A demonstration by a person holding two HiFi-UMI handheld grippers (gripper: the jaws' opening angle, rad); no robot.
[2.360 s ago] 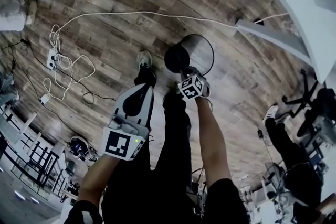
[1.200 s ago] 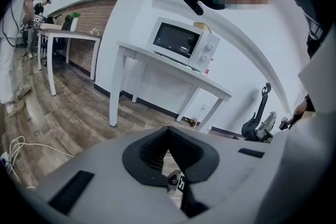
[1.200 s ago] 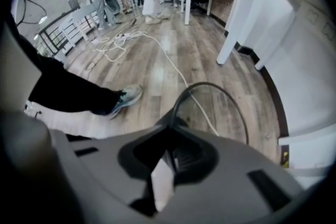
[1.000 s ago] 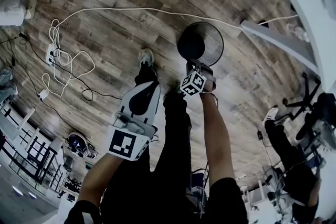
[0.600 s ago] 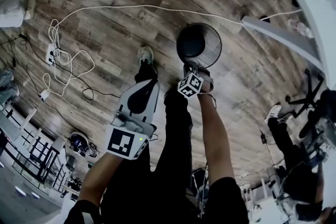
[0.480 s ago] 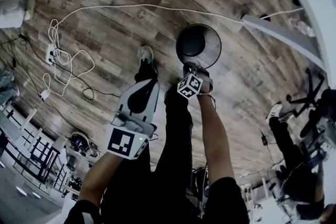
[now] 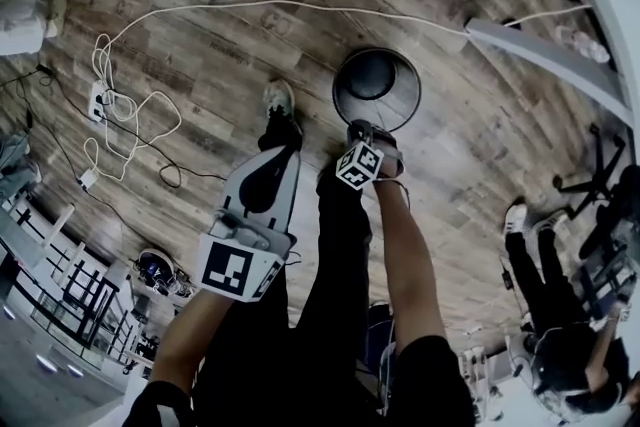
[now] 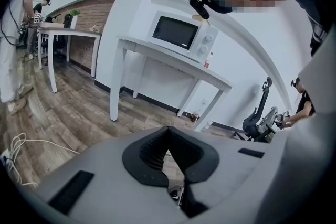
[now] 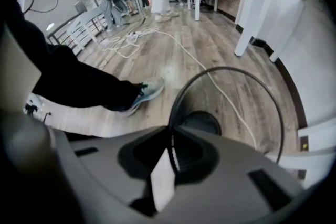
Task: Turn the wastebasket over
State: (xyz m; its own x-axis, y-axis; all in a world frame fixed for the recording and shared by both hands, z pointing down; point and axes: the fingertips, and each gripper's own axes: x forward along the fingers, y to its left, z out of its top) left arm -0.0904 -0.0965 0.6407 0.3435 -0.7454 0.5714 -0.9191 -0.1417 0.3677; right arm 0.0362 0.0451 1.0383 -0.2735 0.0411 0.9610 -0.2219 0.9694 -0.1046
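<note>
Starting with the widest surface, note the wood-plank floor, brown and streaked, filling the head view. Locate the wastebasket on that floor, upright and mouth up, in front of the person's legs and near a white table leg. Identify it as a round black bin with see-through mesh walls, a thin dark hoop for a rim and a solid dark disc for a base, seen through the open mouth. Confirm planks visible through the mesh in the right gripper view.

Check the right gripper, pointed steeply down at the near edge of the bin. Read its jaws in the right gripper view as clenched on the rim, with the hoop running straight down between them.

Check the left gripper, held well apart from the bin, beside the person's left leg. Read its jaws in the left gripper view as closed tip to tip, with nothing between them.

Trace the white cable along the floor just beyond the bin. Find the pale shoe to the left of the bin, clear of it.
</note>
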